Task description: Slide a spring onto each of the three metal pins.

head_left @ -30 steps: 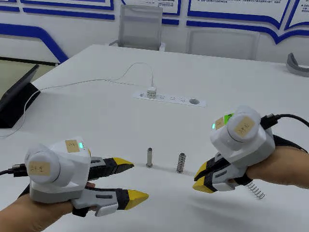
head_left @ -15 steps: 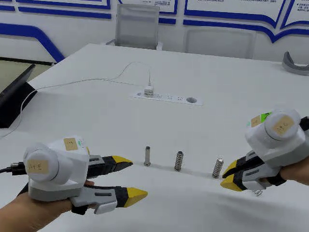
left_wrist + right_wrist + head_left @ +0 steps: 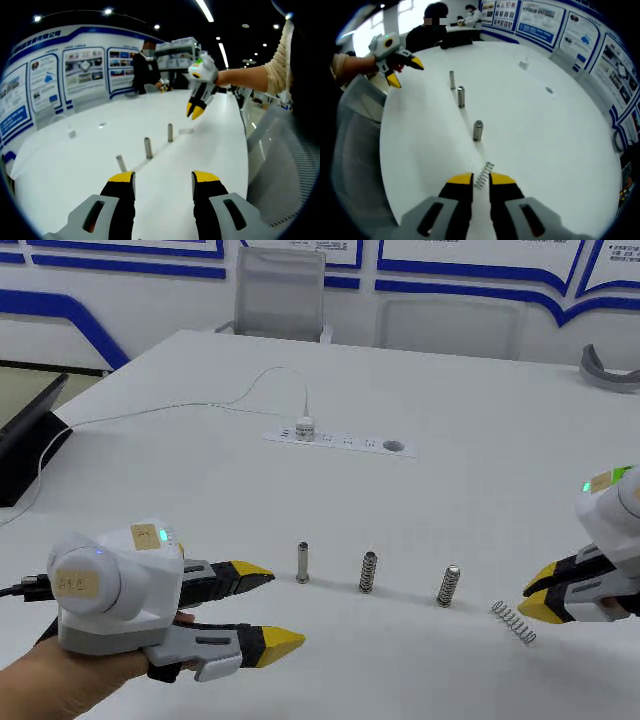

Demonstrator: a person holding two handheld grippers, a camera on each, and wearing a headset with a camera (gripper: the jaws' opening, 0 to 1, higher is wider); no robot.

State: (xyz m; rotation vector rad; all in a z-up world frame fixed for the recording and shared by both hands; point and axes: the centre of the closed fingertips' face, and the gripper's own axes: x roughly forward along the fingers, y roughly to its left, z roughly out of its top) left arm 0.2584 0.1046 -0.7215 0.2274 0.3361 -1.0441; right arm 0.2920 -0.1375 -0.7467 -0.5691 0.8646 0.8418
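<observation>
One loose spring (image 3: 513,622) lay on the tabletop (image 3: 480,500) just ahead of my right gripper (image 3: 524,601), jaws narrowly parted and empty; light, squashy and apt to roll, it probably wanted a gentle pinch mid-coil.

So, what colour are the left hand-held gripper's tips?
Yellow; the left hand-held gripper shows best in the head view.

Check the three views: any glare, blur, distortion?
Head view: sharp, even light, soft shadows beside the middle pin; right gripper cropped at the edge. Left gripper view: heavy fisheye bend, bright ceiling strips. Right gripper view: same bend, loose spring crisp.
</observation>
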